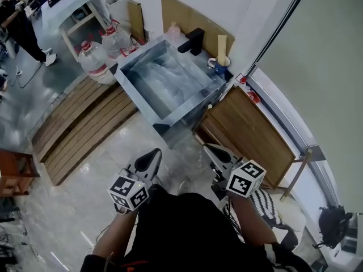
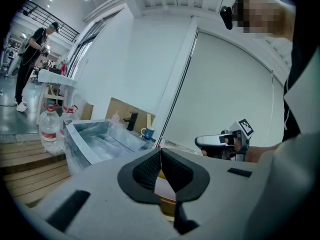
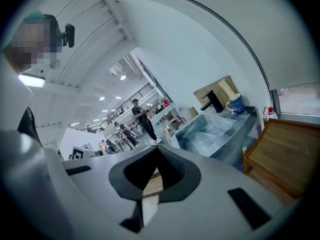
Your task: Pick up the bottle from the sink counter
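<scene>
**Nearest you**
- Left tool [image 1: 154,153]: you hold it low, in front of your body. Its jaws are closed tip to tip with nothing between them. Its marker cube [image 1: 129,191] sits just ahead of your forearm.
- Right tool [image 1: 209,148]: you hold it level with the left one and a little apart from it. Its jaws are also pressed together and empty. Its marker cube [image 1: 245,177] is at the rear.
- Both tools point toward the sink.

**Floor level**
- Floor [image 1: 108,152]: pale and glossy, under both tools.
- Wooden platform [image 1: 79,123]: slatted, lying on the floor to your left.
- Wooden cabinet [image 1: 249,126]: to your right, just beside the sink's right end.

**Middle distance**
- Sink [image 1: 136,55]: a deep steel basin set at an angle to you.
- Worktop [image 1: 211,75]: a narrow steel ledge along the sink's far side.
- Faucet [image 1: 191,40]: black and square, standing on that ledge.
- Mug [image 1: 218,65]: blue, upright, at the ledge's right end.
- Bottle [image 1: 173,32]: pale pink and upright, at the rear of the worktop just left of the faucet. It is well apart from both tools and nothing touches it.

**Farther off**
- Water jugs [image 1: 93,58]: two large clear ones, near the sink's left end.
- Cardboard sheets [image 1: 181,13]: leaning on the wall behind the sink.
- Person [image 1: 22,30]: standing far off to the left.
</scene>
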Demonstrator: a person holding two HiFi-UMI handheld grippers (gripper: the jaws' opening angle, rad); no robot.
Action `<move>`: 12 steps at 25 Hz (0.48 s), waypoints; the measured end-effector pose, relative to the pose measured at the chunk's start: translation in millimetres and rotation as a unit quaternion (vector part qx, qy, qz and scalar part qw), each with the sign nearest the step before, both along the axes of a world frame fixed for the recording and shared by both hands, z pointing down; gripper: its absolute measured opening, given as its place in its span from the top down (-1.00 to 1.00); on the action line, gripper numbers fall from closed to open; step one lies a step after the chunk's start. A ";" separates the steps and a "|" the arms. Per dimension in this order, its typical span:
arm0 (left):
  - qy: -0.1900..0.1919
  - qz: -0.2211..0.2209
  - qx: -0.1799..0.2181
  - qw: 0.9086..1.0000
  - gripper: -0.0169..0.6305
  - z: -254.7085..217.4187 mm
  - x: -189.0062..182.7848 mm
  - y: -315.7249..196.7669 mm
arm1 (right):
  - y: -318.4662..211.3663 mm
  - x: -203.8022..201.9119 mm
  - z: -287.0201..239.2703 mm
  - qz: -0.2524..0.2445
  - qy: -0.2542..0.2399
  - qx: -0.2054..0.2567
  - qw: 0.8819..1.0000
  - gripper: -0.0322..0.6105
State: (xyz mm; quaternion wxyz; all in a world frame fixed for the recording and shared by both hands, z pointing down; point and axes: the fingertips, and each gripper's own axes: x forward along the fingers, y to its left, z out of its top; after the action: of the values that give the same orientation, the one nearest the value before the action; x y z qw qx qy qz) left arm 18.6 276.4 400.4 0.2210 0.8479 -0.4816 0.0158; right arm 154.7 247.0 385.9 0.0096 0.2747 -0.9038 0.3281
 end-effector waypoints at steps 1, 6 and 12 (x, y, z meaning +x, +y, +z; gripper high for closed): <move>0.000 0.000 -0.001 1.000 0.89 0.8 1.6 -2.8 | -2.9 1.9 2.0 0.001 0.001 -0.003 1.000 0.89; 0.001 0.001 -0.006 1.000 0.89 6.0 6.7 -22.2 | -21.8 2.4 3.1 -0.004 0.001 -0.005 1.000 0.89; 0.012 0.010 -0.010 1.000 0.89 18.8 4.2 -53.5 | -49.1 -1.4 16.9 0.003 0.013 -0.015 1.000 0.89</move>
State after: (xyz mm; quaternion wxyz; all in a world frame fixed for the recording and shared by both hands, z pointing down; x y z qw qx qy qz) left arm 22.8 222.9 419.2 0.2351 0.8506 -0.4702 0.0132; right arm 153.3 198.0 402.8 0.0242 0.2818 -0.8975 0.3384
